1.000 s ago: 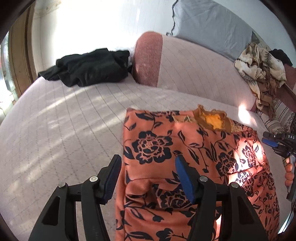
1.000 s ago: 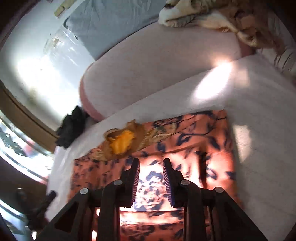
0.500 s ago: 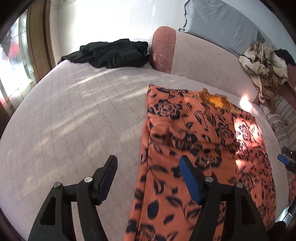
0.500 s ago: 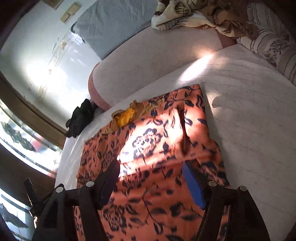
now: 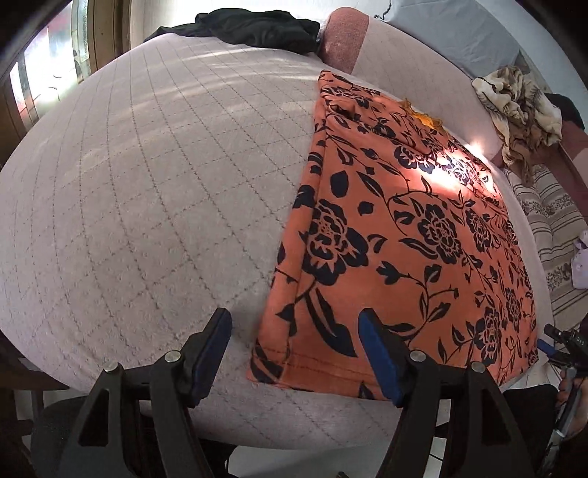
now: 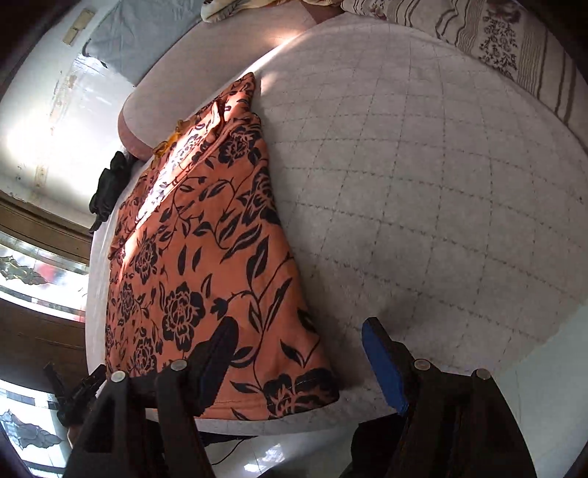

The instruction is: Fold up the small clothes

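Orange floral garment (image 5: 397,235) laid flat on quilted mattress (image 5: 147,191); left gripper (image 5: 296,353) and right gripper (image 6: 297,358) held wide at its near hem, nothing gripped; "DAS" read on right gripper.

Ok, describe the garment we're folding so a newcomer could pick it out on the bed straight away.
Start at the big quilted pale bed that fills both wrist views. Lying flat on it, running from the near edge back toward the pink-ended bolster, is the orange cloth. It alone is orange with dark flowers and vines; the black clothes and the beige blanket sit crumpled farther back.
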{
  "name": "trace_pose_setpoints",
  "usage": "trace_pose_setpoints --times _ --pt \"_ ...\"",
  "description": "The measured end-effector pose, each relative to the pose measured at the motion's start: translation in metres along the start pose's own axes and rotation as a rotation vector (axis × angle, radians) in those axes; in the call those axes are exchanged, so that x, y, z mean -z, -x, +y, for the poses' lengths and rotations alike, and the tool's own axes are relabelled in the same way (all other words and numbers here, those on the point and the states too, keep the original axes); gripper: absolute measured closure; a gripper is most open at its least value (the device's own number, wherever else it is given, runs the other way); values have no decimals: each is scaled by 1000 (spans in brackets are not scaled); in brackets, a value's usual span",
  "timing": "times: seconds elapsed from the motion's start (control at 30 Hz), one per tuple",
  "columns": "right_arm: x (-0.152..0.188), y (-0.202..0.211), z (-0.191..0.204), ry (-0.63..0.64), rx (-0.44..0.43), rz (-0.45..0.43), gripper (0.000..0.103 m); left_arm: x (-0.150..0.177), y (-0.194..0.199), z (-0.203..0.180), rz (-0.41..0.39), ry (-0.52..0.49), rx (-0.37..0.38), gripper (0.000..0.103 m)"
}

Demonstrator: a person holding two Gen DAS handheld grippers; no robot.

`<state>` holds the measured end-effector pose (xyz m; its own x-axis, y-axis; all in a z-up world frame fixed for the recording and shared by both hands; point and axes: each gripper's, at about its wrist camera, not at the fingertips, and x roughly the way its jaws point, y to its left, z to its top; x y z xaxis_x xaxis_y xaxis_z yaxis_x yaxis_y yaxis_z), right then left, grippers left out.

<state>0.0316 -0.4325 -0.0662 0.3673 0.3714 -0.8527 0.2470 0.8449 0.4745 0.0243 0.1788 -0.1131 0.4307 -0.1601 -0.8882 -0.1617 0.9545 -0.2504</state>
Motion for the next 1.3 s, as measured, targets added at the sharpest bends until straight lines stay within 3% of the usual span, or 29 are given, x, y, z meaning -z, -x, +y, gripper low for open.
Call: trace_pose_setpoints --times 0.1,0.33,0.37,0.43,0.47,0.5,0.53,0.7,0.73,0.77,0.8,0.83,0.9,0.97,1.0,1.03,1.2,1.3 --pt "3 -8 8 19 -4 19 30 3 3 -3 -29 -5 -3 31" --pt "12 -11 18 50 -40 45 36 10 -1 -4 -7 -22 -41 35" --pt "12 -11 18 46 -38 46 36 11 0 -4 -10 -22 -39 39" --pt "11 -12 18 43 -32 48 41 10 -2 -4 0 -29 -53 69" --pt "10 -12 19 46 -30 48 46 9 -1 -4 5 -37 -59 77" --pt "10 -12 19 50 -24 50 58 8 -1 -4 7 -42 -49 87" --pt "10 -13 19 49 -15 53 67 8 1 -4 8 -38 -31 90" --pt "11 -3 20 54 -15 30 67 10 26 -9 -60 -2 18 90" --pt "11 0 21 64 -6 20 60 10 28 -9 -71 5 14 87" --pt "10 0 21 76 5 23 47 10 25 -9 -79 9 3 83" --pt "9 -2 20 83 22 27 24 10 18 -8 -73 6 -20 67" --pt "9 -5 19 83 45 26 23 9 8 -6 -49 8 -41 54" --pt "8 -12 17 68 30 54 24 9 -6 -3 -4 22 -60 52" --pt "10 -12 21 76 -19 56 52 10 -3 -9 -28 -19 -74 54" --pt "11 -15 22 69 -29 75 82 11 -4 -11 -20 -37 -70 87" --pt "13 -16 21 64 -27 78 86 10 -4 -12 -10 -48 -58 95" --pt "15 -7 25 44 -47 51 89 5 22 -11 -76 -22 2 95" --pt "12 2 27 29 -46 15 83 4 12 -8 -45 -18 -12 90"
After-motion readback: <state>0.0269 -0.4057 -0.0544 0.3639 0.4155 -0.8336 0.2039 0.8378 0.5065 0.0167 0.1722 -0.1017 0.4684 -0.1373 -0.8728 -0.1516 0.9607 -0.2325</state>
